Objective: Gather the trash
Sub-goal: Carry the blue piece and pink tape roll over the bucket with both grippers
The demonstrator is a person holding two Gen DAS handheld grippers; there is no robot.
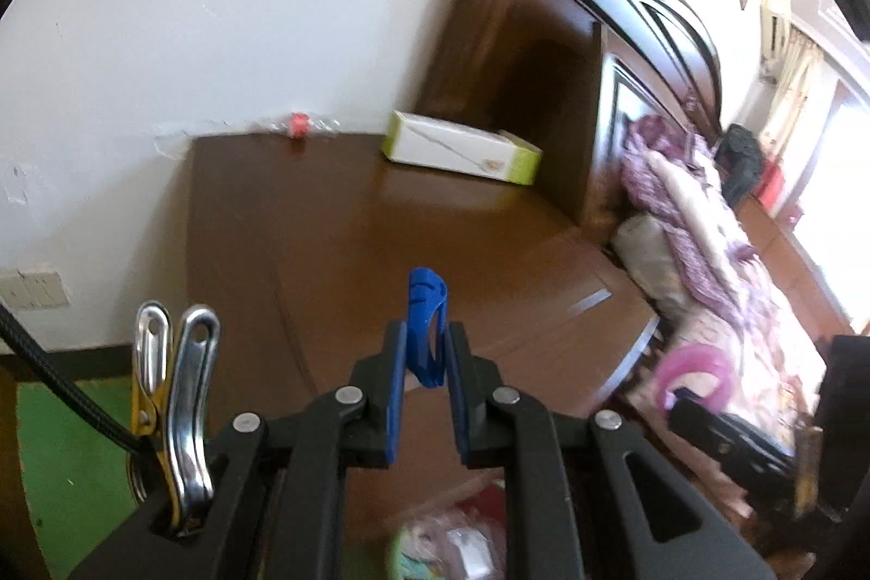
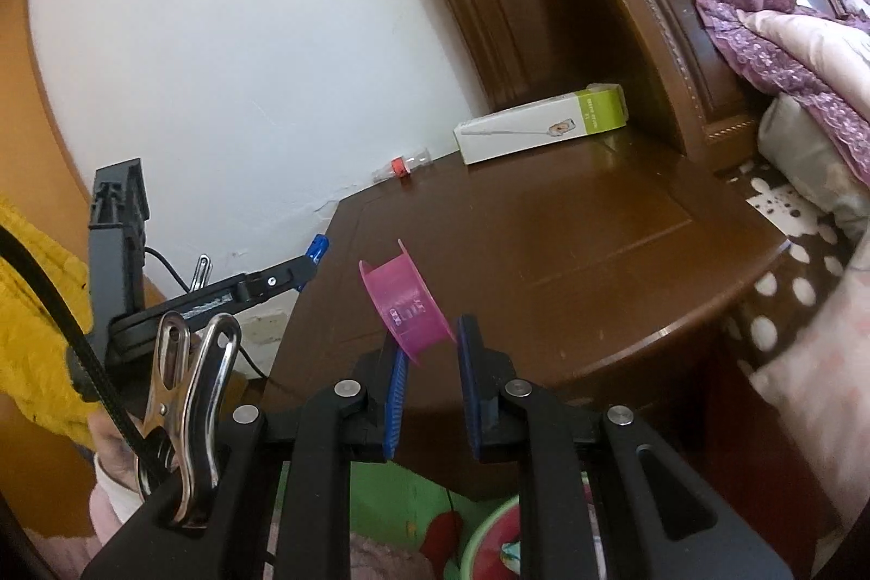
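Note:
My left gripper [image 1: 427, 335] is shut on a small blue plastic piece [image 1: 428, 308] that stands up between its pads above the brown nightstand [image 1: 337, 221]. In the right wrist view the same gripper [image 2: 304, 267] reaches in from the left with the blue piece [image 2: 317, 248] at its tip. My right gripper [image 2: 432, 335] is shut on a translucent pink plastic spool [image 2: 402, 300], held tilted over the nightstand's front edge [image 2: 652, 335]. The pink spool [image 1: 693, 362] also shows at the right of the left wrist view.
A white and green box [image 2: 538, 129] lies at the back of the nightstand. A clear bottle with a red label [image 2: 402, 167] lies by the wall. A bin with trash [image 1: 451, 536] sits on the green floor below. The bed with purple bedding [image 2: 788, 52] is right.

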